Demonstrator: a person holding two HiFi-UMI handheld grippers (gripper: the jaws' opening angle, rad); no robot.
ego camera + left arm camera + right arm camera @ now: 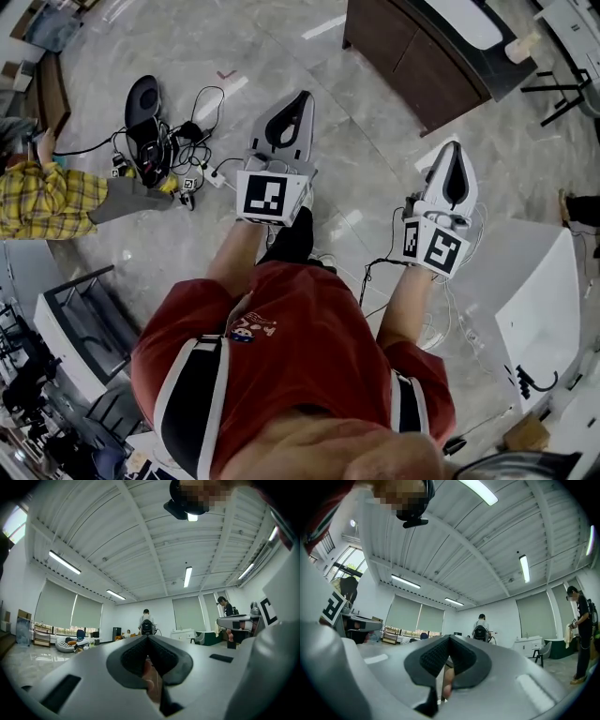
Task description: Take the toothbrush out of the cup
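No toothbrush or cup shows in any view. In the head view I hold both grippers out level over a marble floor. The left gripper (303,96) is at centre, its marker cube just behind it. The right gripper (454,143) is further right. Both have their jaws pressed together with nothing between them. In the left gripper view the left gripper (148,637) points across a large room, its dark pads meeting at the tip. The right gripper view shows the right gripper (449,637) the same way.
A dark wooden cabinet (422,56) stands ahead. Cables and a black device (150,136) lie on the floor at left, by a person in a yellow plaid shirt (42,199). A white table (539,309) is at right. A person with a backpack (146,623) stands far off.
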